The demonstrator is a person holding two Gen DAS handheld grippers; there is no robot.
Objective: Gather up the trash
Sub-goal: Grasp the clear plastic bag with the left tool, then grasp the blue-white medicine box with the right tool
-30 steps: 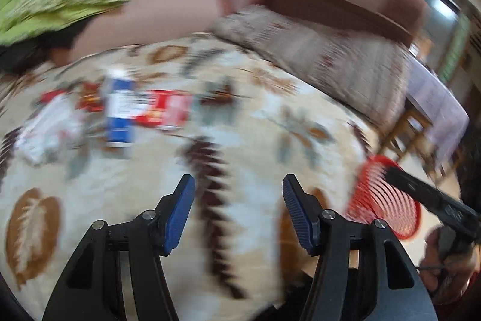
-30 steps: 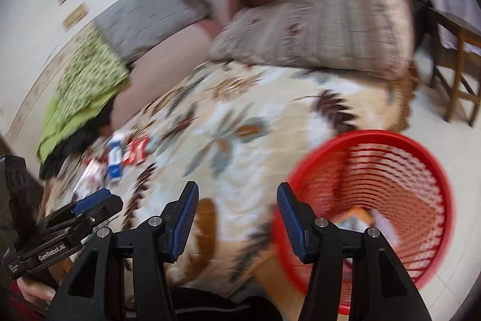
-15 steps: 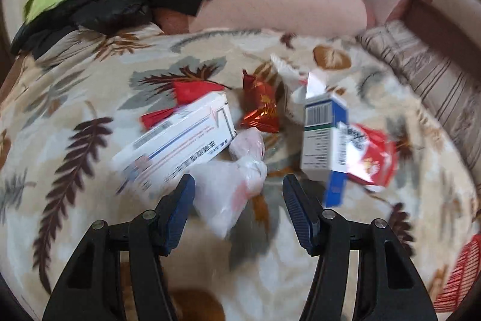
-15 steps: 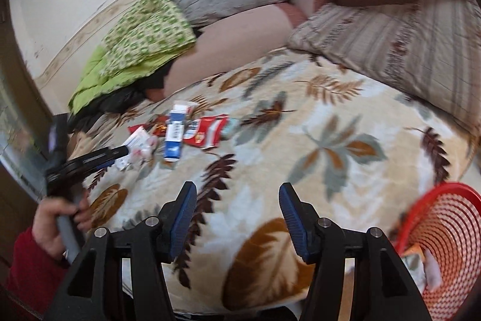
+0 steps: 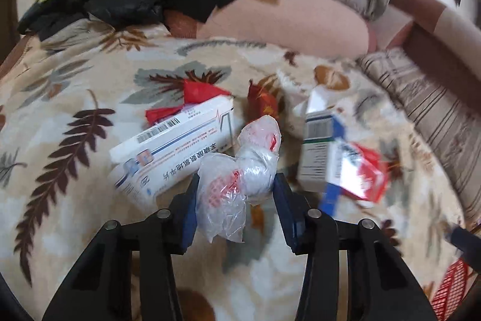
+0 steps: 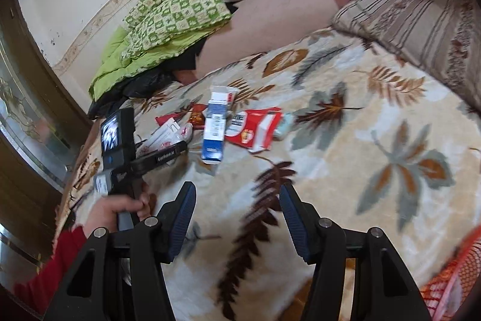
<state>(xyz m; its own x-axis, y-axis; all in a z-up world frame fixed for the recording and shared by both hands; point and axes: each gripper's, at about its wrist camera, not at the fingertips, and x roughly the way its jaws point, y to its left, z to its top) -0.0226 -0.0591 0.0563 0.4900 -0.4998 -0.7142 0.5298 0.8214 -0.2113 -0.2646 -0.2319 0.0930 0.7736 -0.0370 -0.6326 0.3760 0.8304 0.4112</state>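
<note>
Left tongs (image 5: 234, 194) sit spread on either side of a crumpled clear plastic bag (image 5: 237, 170), with the blue pads flanking its lower half but not yet pressing it. That bag lies on the leaf-patterned blanket (image 5: 75, 86), touching the long white medicine box (image 5: 174, 149) on one side, with the blue and white carton (image 5: 320, 155) a little off on the other and a red wrapper (image 5: 261, 104) just beyond it. For a clean pick, I would close slowly on the thick knotted middle of the bag, since thin film slips and a pinch on a loose corner may let it slide out. Keeping the pad clear of the medicine box should avoid dragging it along. Right tongs (image 6: 237, 218) hover spread and empty above the blanket, well apart from the bag. Part of the red basket (image 6: 451, 285) shows near them, the likely drop place.
</note>
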